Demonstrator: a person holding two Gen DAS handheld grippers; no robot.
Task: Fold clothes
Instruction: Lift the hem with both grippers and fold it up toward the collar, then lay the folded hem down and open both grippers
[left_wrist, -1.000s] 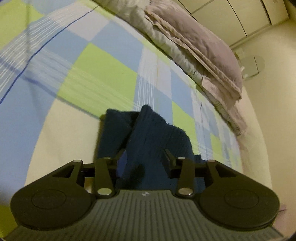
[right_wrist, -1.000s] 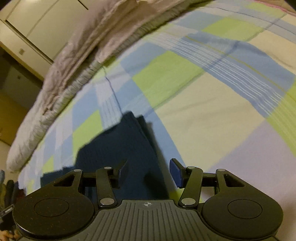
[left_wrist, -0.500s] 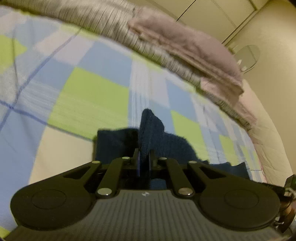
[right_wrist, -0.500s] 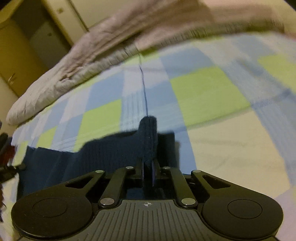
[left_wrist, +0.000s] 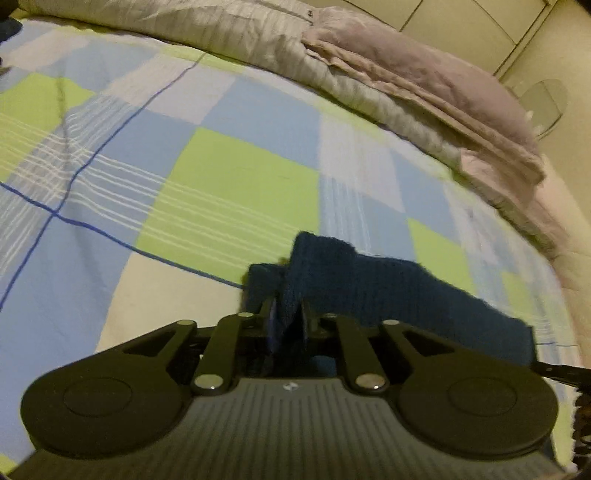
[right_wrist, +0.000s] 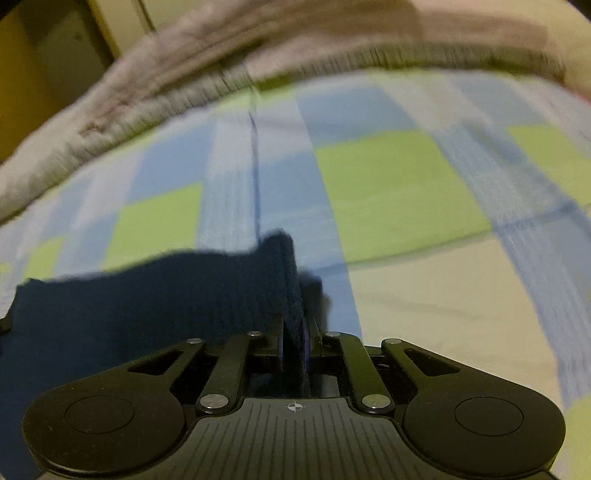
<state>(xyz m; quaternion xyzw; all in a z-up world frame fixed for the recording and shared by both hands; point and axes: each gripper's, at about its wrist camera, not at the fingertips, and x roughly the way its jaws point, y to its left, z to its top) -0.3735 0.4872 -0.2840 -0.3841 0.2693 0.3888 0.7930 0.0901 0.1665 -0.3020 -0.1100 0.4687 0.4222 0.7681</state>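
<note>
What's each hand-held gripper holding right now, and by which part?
Both pinch the same navy knit garment. The left hand-held gripper clamps a raised fold at one end of its edge, the right hand-held gripper a fold at the other end.

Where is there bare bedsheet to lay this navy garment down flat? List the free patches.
Free: the checked bedsheet between the navy garment and the rumpled quilt along the far edge, plus the cream patch right of the right gripper. Crowded: the near strip, where the garment spans from the left gripper to the right one.
</note>
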